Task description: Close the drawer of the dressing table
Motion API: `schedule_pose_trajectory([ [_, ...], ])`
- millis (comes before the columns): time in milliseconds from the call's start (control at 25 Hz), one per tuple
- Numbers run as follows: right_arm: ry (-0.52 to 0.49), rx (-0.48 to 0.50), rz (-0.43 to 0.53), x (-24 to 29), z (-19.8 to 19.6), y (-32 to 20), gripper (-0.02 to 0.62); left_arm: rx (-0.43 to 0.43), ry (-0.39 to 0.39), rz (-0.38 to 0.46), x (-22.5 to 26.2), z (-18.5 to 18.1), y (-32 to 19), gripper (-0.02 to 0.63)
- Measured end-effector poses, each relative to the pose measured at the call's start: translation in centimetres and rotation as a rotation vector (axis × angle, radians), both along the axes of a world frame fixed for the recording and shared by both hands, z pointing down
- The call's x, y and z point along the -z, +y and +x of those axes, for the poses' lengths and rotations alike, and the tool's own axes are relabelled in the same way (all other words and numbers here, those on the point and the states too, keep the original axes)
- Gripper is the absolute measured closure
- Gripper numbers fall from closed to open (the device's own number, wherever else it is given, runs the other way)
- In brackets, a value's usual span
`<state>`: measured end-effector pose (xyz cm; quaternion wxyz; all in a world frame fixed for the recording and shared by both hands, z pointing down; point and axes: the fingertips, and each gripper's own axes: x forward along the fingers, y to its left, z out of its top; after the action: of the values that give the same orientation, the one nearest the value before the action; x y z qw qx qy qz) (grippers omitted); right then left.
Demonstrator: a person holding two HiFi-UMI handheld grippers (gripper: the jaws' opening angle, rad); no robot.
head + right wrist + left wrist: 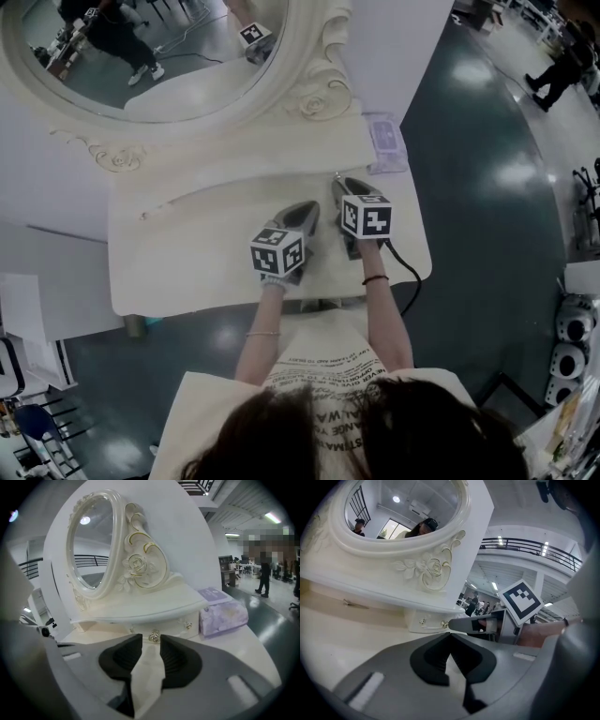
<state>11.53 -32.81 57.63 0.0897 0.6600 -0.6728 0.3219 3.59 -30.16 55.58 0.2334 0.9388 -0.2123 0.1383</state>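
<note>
The white dressing table (187, 253) carries a small drawer (174, 627) under its mirror shelf, and the drawer's front looks pushed in flush. Its round metal knob (153, 637) sits just beyond the tips of my right gripper (151, 645), whose jaws stand apart with nothing pressed between them. The left gripper view shows the same drawer (425, 619), with the right gripper (458, 624) tip close to a knob. My left gripper (450, 637) hovers over the table top behind and left of the right one, tips touching and holding nothing. In the head view both grippers (305, 214) (349, 183) point toward the mirror.
An oval mirror (169, 56) in a carved frame rises at the table's back. A purple tissue box (222, 613) lies at the table's right, also seen as the tissue box (384, 141) from above. People stand far off across the hall floor (487, 187).
</note>
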Motion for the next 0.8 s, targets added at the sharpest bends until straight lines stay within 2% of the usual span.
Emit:
schedule_pose_trajectory([
  [400, 0.008, 0.132, 0.085, 2.7, -2.3, 2.5, 0.511, -0.048, 0.021, 0.055, 1.9, -0.5, 1.8, 0.604],
  [800, 0.005, 0.17, 0.176, 5.6, -4.0, 4.0, 0.566, -0.083, 0.052, 0.107, 4.0, -1.1, 3.0, 0.604],
])
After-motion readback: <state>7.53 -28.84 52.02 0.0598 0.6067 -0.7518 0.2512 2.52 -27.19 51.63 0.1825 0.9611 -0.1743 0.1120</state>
